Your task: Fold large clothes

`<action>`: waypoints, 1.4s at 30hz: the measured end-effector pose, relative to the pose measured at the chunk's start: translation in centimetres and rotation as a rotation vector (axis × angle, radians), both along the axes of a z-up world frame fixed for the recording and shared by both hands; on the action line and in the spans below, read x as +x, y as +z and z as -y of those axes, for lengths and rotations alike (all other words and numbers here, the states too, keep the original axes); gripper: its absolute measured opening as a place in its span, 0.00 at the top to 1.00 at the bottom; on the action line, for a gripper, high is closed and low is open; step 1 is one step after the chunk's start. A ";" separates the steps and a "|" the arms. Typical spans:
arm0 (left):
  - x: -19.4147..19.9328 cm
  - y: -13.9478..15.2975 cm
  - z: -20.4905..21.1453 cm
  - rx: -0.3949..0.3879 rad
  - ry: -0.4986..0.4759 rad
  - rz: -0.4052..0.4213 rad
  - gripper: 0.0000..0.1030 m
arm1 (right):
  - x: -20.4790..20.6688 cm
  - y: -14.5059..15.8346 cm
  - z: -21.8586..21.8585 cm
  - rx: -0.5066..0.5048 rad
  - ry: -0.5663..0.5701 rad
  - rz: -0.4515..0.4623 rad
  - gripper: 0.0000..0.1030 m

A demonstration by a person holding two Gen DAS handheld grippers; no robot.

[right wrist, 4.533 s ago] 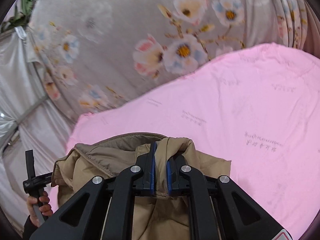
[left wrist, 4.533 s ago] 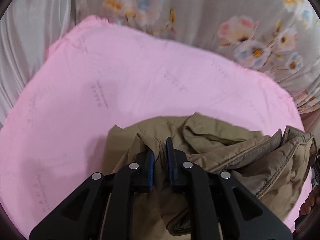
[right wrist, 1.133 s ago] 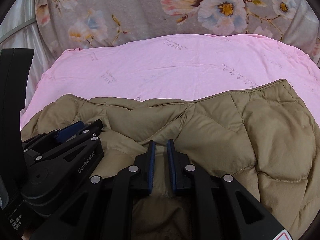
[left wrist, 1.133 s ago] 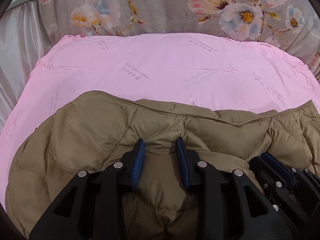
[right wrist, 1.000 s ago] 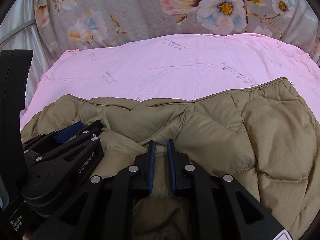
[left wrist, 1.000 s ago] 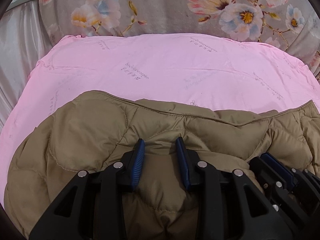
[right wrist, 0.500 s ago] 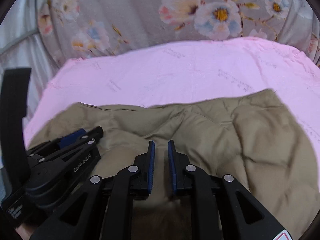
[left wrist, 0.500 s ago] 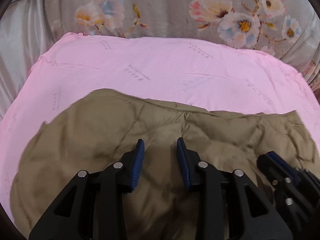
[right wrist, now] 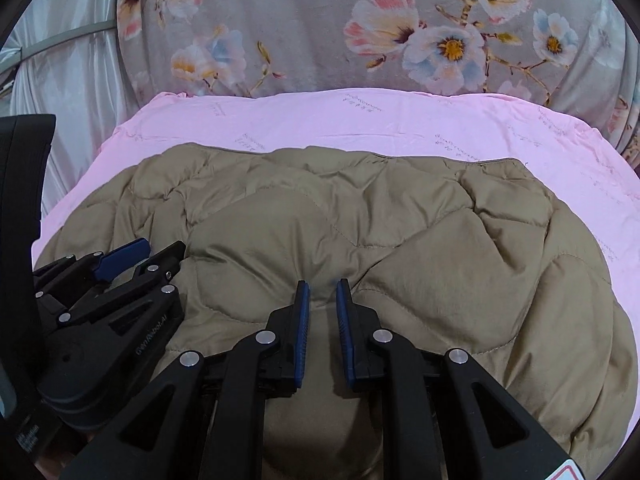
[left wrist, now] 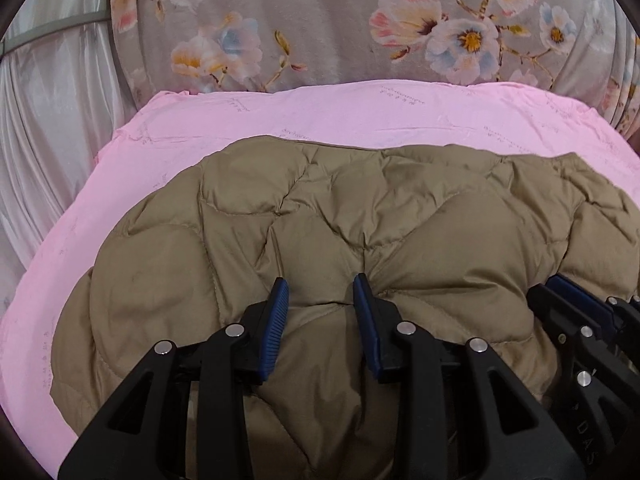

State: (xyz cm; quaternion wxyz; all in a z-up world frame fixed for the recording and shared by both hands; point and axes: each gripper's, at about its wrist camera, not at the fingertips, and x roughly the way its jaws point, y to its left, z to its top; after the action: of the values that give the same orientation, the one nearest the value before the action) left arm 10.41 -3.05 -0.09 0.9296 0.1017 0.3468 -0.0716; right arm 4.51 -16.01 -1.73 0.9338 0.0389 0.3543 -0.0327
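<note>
Pink sheet (left wrist: 360,120) spread flat, grey floral fabric (left wrist: 328,20) behind; pale silvery curtain (left wrist: 52,120) at left

Both claws let go: left claw (left wrist: 321,294) & right claw (right wrist: 322,295) now apart; jacket (left wrist: 360,216) spread flat vs bunched.

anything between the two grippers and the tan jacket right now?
Nothing visible. The quilted jacket lies spread on the pink sheet, directly under the open left gripper and the open right gripper; no other object lies on it.
</note>
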 end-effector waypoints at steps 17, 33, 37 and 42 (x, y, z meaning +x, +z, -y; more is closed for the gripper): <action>0.3 -0.8 0.8 0.032 0.003 -0.018 0.69 | 0.7 -0.6 -0.1 -0.003 -0.008 -0.025 0.85; -4.4 3.8 -14.0 -0.315 0.141 -0.091 0.32 | -3.8 3.4 -4.3 0.056 0.090 -0.044 0.85; -3.6 1.6 -19.4 -0.464 0.220 -0.210 0.26 | -3.5 2.0 -5.9 0.031 0.097 -0.082 0.85; -2.5 -1.5 -22.8 -0.654 0.275 -0.330 0.25 | -3.1 0.8 -5.3 0.083 0.080 -0.099 0.84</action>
State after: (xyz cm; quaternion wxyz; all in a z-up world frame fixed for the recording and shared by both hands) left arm 7.95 19.73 -1.62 0.8457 -0.2602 0.4608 -0.0684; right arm 1.42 -10.71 -0.95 0.9132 0.0617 0.4025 0.0174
